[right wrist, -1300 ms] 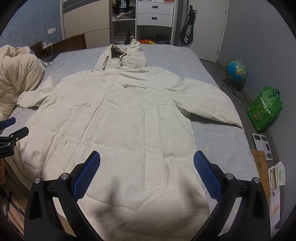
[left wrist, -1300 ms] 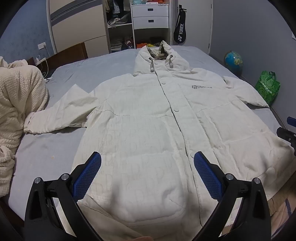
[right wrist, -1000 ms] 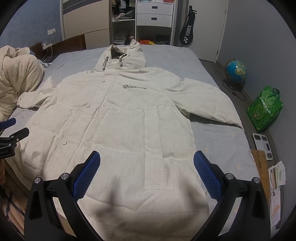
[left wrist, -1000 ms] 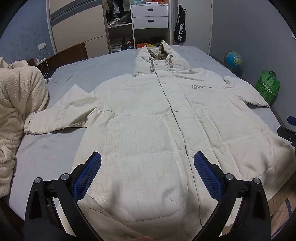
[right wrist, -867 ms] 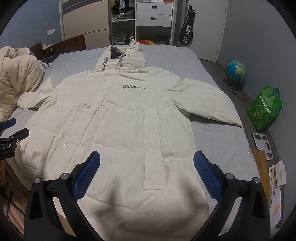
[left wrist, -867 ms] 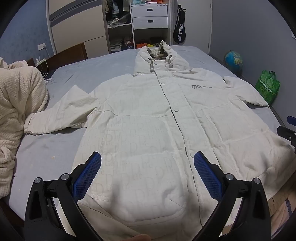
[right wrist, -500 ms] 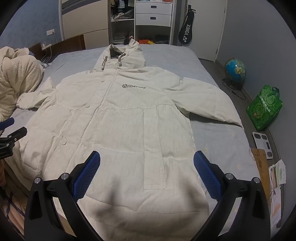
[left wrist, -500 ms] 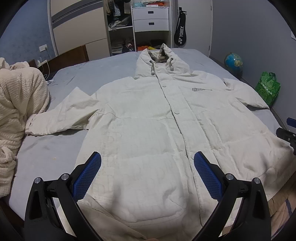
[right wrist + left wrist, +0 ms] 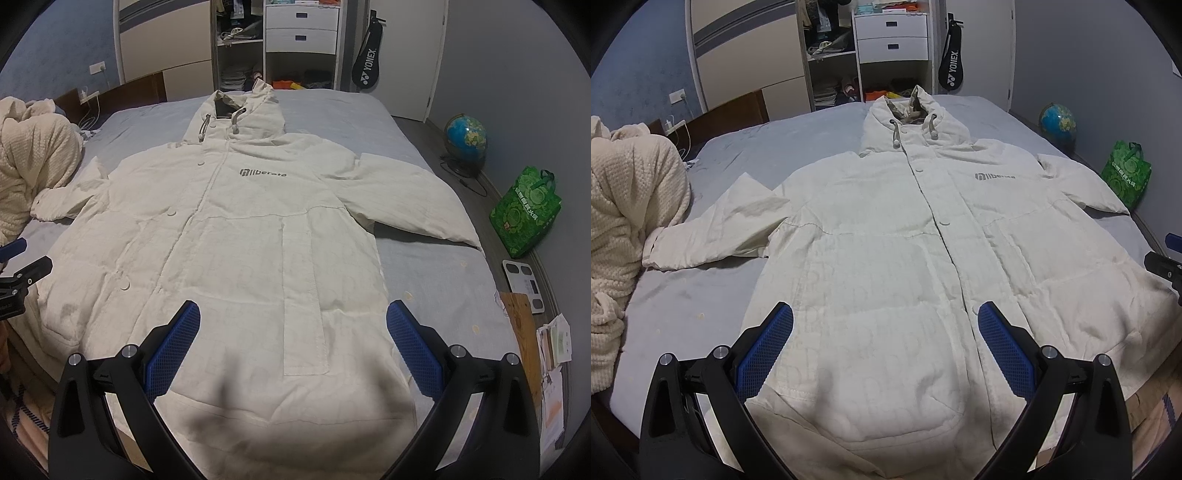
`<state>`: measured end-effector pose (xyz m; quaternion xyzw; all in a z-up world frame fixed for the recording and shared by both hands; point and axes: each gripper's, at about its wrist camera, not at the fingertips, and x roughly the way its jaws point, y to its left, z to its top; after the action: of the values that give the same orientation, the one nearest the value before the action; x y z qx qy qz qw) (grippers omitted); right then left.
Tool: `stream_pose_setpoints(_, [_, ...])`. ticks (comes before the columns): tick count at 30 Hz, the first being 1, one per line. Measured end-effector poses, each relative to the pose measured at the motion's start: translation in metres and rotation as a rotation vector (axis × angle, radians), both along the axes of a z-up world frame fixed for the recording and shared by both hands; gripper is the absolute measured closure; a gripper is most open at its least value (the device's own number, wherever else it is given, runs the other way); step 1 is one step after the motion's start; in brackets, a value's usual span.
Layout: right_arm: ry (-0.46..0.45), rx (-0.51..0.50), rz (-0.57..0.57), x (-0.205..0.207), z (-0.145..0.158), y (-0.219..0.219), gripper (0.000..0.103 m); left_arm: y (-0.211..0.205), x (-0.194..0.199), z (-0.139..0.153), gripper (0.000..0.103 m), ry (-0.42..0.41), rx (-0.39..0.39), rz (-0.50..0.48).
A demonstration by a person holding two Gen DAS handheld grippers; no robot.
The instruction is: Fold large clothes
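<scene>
Cream hooded coat (image 9: 236, 236) lies flat, buttoned, on the grey bed (image 9: 436, 273); chest print reads "liberate". My left gripper (image 9: 884, 347) and right gripper (image 9: 291, 345) hover over its hem, jaws wide, empty. Black racket bag (image 9: 365, 66) behind reads "YONEX".

coat (image 9: 886, 258): matt cream cloth, quilted, faintly patterned
bed sheet (image 9: 683, 295): smooth grey cloth
blanket (image 9: 624, 206): nubby cream fleece, left of tool
finger pads (image 9: 764, 350): blue rubbery mesh texture
gripper arms (image 9: 110, 398): matt black plastic, metal screws
bag (image 9: 524, 210): glossy green
</scene>
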<state>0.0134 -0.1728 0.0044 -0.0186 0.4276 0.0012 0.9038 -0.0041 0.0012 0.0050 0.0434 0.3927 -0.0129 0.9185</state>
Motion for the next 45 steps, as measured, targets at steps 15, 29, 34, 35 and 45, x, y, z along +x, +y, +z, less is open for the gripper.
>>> stream_pose_setpoints(15, [-0.011,-0.006,0.005,-0.0029,0.0000,0.0006,0.006,0.0016,-0.0003,-0.0002,0.006,-0.005,0.000,0.002])
stream_pose_setpoints(29, [-0.011,-0.007,0.005,-0.0030,-0.0004,0.0002,0.006,-0.0003,-0.0015,0.0006,0.006,-0.006,0.003,0.000])
stream_pose_setpoints(34, [-0.011,-0.006,0.005,-0.0030,-0.0005,0.0004,0.006,-0.0004,-0.0015,0.0005,0.006,-0.006,0.002,0.001])
stream_pose_setpoints(35, [-0.011,-0.007,0.005,-0.0030,-0.0005,0.0004,0.006,-0.0003,-0.0015,0.0006,0.006,-0.006,0.002,0.001])
stream_pose_setpoints(45, [-0.010,-0.007,0.006,-0.0029,-0.0004,0.0006,0.006,-0.0006,-0.0011,0.0009,0.006,-0.007,0.002,0.001])
